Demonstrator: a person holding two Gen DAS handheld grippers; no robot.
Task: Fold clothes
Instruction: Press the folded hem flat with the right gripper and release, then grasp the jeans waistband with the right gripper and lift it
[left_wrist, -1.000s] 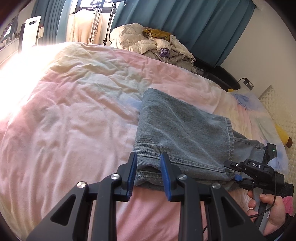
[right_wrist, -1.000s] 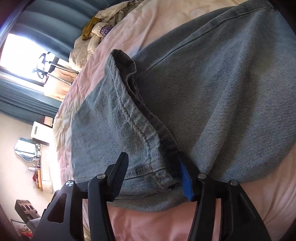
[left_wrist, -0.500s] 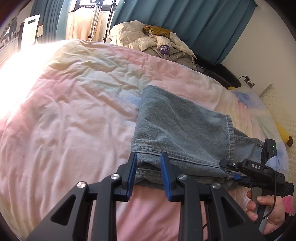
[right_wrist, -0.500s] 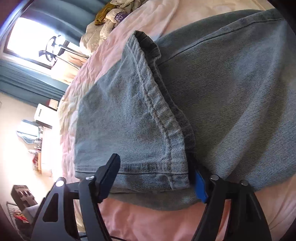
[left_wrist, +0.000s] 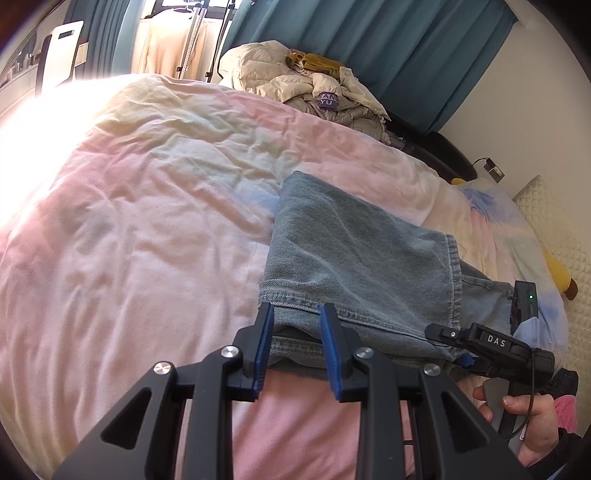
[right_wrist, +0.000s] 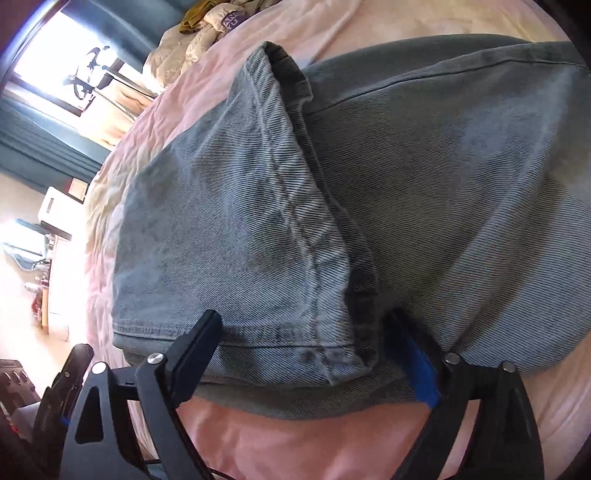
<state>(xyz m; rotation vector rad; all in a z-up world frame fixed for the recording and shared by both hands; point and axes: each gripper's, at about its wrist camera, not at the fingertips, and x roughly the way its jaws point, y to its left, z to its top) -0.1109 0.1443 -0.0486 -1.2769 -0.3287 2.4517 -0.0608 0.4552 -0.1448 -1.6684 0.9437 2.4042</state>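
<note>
on the pink-and-cream rumpled bed cover (left_wrist: 155, 236): folded light-blue denim jeans (left_wrist: 354, 258), long axis running away from both claws toward the far right, hem edge nearest. left gripper (left_wrist: 295, 325): blue-padded jaws narrowly parted astride the near-left hem corner, not visibly pinching. right gripper (right_wrist: 310, 350): jaws spread wide across the near-right corner's stacked layers, apparently not yet clamped. both equally near the hem; next fold judged to carry that edge forward along the long axis.
</note>
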